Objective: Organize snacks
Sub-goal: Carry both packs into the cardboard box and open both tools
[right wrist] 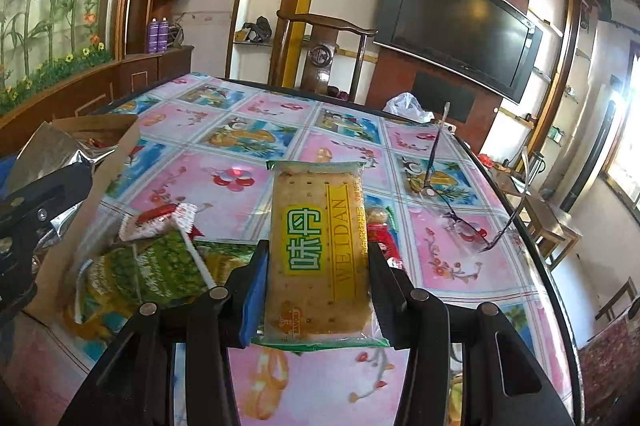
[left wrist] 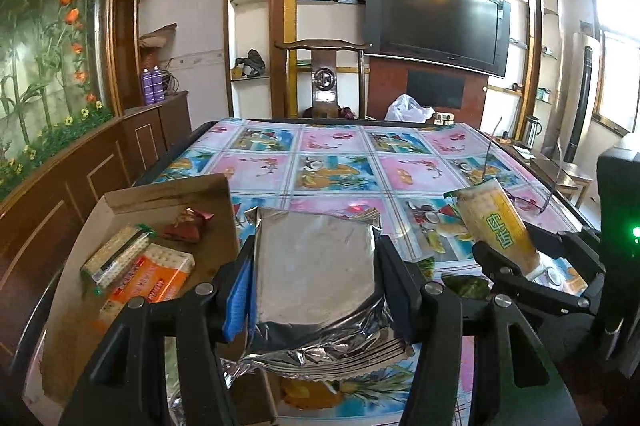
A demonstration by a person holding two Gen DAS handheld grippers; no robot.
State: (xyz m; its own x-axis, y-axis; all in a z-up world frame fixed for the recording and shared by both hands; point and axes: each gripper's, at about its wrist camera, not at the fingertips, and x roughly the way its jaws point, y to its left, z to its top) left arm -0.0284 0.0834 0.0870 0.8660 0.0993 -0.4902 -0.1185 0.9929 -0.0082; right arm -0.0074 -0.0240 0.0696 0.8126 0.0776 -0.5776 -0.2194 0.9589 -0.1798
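Observation:
My left gripper (left wrist: 316,278) is shut on a silver foil snack pack (left wrist: 316,266), held above the table beside a cardboard box (left wrist: 168,194). The box holds cracker packs (left wrist: 120,258), an orange pack (left wrist: 156,278) and a red candy (left wrist: 186,226). My right gripper (right wrist: 316,274) is shut on a yellow-green Weidan cracker pack (right wrist: 318,250), held above the table; it also shows in the left wrist view (left wrist: 500,226). A green snack bag (right wrist: 152,274), a red-white wrapper (right wrist: 156,220) and a red pack (right wrist: 380,238) lie on the table below it.
The table carries a colourful fruit-print cloth (right wrist: 240,130). A pair of glasses (right wrist: 464,218) lies at the right. A wooden chair (left wrist: 324,78) stands at the far edge, a white plastic bag (left wrist: 408,108) behind it. The box's wall (right wrist: 100,130) shows at the left.

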